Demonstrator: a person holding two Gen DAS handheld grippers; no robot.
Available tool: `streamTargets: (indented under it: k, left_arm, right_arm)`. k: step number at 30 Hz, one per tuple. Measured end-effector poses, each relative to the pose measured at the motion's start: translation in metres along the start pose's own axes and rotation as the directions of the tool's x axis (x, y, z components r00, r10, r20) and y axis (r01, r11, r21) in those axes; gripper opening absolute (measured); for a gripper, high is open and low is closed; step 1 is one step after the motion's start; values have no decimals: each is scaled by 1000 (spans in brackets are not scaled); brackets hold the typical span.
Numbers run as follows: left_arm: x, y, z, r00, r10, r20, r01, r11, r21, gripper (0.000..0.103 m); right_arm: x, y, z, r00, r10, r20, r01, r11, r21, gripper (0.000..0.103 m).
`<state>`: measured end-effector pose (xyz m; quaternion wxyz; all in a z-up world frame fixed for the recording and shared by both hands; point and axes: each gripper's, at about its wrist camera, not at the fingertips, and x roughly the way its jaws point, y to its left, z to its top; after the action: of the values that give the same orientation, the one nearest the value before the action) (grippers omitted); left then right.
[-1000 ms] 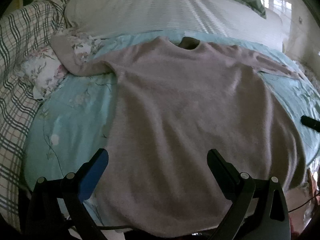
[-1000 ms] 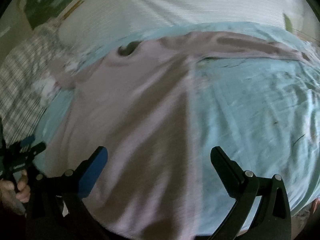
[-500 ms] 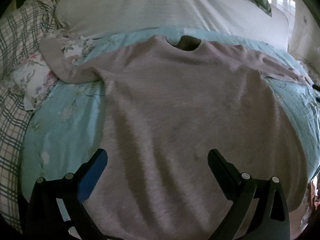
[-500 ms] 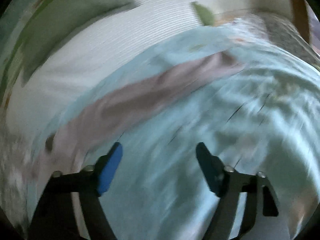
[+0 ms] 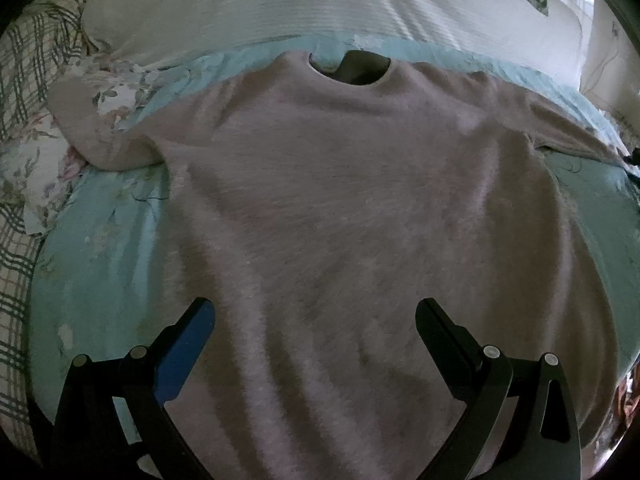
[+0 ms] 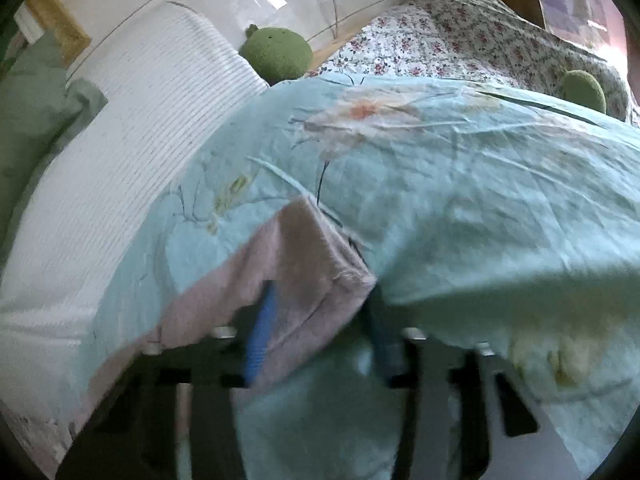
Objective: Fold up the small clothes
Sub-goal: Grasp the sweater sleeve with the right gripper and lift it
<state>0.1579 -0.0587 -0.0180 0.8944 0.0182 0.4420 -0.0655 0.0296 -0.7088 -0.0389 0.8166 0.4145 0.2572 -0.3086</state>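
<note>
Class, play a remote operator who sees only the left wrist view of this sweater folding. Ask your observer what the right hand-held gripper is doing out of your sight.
Operator: Where is the right hand-held gripper?
Observer: At the end of the pink sweater's outstretched sleeve; its jaws are closing with the sleeve cuff between them.
Operator: Anything beyond that cuff?
Observer: A green plush toy rests against the white striped pillow.
Operator: Only one?
Observer: No, a second green plush shape lies on the floral quilt.
</note>
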Motion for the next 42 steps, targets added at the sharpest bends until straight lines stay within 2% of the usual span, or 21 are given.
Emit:
streamTargets:
  k: [1, 4, 5, 8, 10, 11, 12, 13, 15, 21, 24, 26, 29, 31, 33, 35, 37, 38, 39, 42]
  left_arm:
    - [1, -1, 0, 1000, -3, 0, 3, 1000, 4, 101]
    - [6, -4, 0, 1000, -6, -4, 6, 1000, 13, 101]
    - [7, -4, 0, 1000, -10, -4, 10, 1000, 14, 101]
    - [8, -3, -3, 1000, -22, -5, 22, 1000, 11, 101]
    - [6, -1, -5, 1000, -28, 2, 28, 1000, 5, 101]
    - [5, 0, -5, 1000, -30, 6, 30, 1000, 0, 101]
    - [4, 4, -7, 999, -34, 13, 34, 999, -9, 101]
    - [3, 6, -7, 999, -36, 15, 36, 999, -17, 101]
    - [1, 14, -8, 999, -44, 23, 45, 998, -41, 101]
    - [-2, 47, -4, 996, -60, 58, 66, 991, -113, 101]
    - [-3, 67, -2, 995, -70, 76, 80, 986, -146, 101]
    - [-1, 78, 0, 994, -69, 83, 82, 984, -160, 101]
    - [3, 94, 6, 993, -76, 89, 91, 981, -171, 101]
    - [9, 102, 12, 993, -79, 90, 94, 980, -173, 101]
    - [16, 107, 21, 991, -90, 94, 105, 979, -173, 101]
    - [29, 108, 27, 992, -95, 86, 109, 979, -173, 101]
    - [43, 111, 35, 991, -119, 67, 129, 975, -182, 101]
    - [49, 113, 41, 989, -137, 62, 147, 971, -191, 101]
    - [55, 113, 47, 986, -157, 61, 167, 966, -198, 101]
    - [78, 115, 74, 980, -195, 50, 201, 955, -218, 101]
  right_arm:
    - [3, 7, 0, 1000, 22, -5, -22, 1000, -7, 7]
    - [-5, 54, -16, 993, 114, -28, -116, 987, -113, 7]
    - [-9, 79, -26, 985, 167, -50, -173, 973, -156, 7]
    - [-18, 137, -58, 953, 279, -122, -301, 924, -234, 7]
    - [-20, 185, -91, 912, 357, -201, -402, 873, -275, 7]
    - [-19, 208, -108, 886, 394, -243, -453, 846, -281, 7]
    - [-16, 239, -133, 845, 440, -304, -519, 810, -271, 7]
    - [-14, 255, -148, 820, 463, -337, -554, 792, -259, 7]
    - [-5, 301, -188, 744, 514, -428, -636, 741, -215, 7]
    - [15, 429, -333, 535, 537, -652, -773, 623, -122, 7]
    - [19, 476, -392, 470, 508, -722, -799, 592, -105, 7]
    - [23, 494, -423, 439, 494, -750, -808, 582, -89, 7]
    - [37, 503, -457, 386, 491, -781, -812, 582, -36, 7]
    - [43, 504, -471, 367, 485, -794, -809, 587, -16, 8]
    - [49, 506, -483, 331, 477, -814, -809, 588, 15, 10]
    - [48, 509, -485, 332, 459, -824, -801, 598, 10, 15]
    - [45, 499, -478, 320, 480, -816, -797, 603, 42, 36]
    - [40, 495, -472, 320, 496, -807, -799, 598, 52, 41]
    - [34, 486, -460, 331, 517, -790, -803, 593, 51, 50]
    - [13, 463, -425, 373, 554, -744, -812, 583, 27, 53]
